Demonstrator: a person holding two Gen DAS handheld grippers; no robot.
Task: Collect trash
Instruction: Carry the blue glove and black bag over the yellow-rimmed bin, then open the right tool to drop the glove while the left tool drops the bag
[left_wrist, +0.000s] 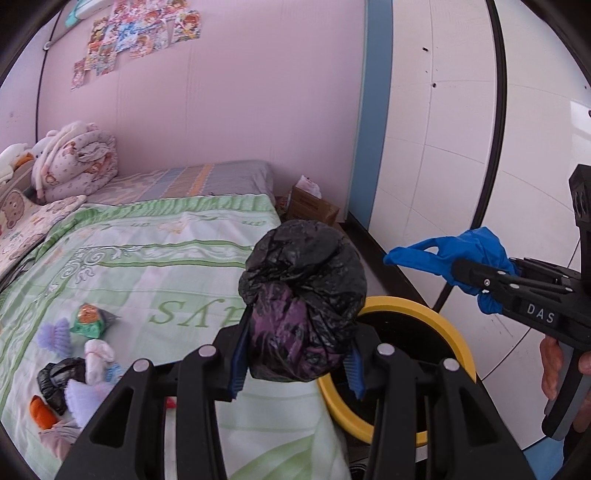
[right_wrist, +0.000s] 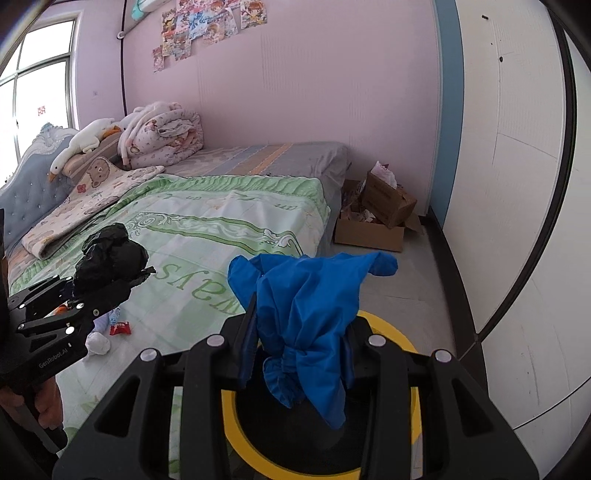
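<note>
My left gripper (left_wrist: 295, 363) is shut on a crumpled black plastic bag (left_wrist: 303, 295), held above the bed's edge just left of a yellow-rimmed bin (left_wrist: 456, 343). In the right wrist view that black bag (right_wrist: 110, 258) shows at the left in the left gripper (right_wrist: 107, 288). My right gripper (right_wrist: 299, 354) is shut on a blue cloth-like wad (right_wrist: 306, 295) that hangs over the bin's dark opening (right_wrist: 295, 443). The left wrist view shows the same blue wad (left_wrist: 458, 254) at the right, over the floor beside the bin. Several more pieces of trash (left_wrist: 70, 365) lie on the green bedspread (left_wrist: 166, 258).
A bed with a folded quilt (left_wrist: 77, 158) and plush toys fills the left. Open cardboard boxes (right_wrist: 376, 218) with paper scraps stand on the floor at the bed's foot. A white panelled wall (right_wrist: 517, 184) runs along the right. A person's hand (left_wrist: 554, 369) holds the right gripper's handle.
</note>
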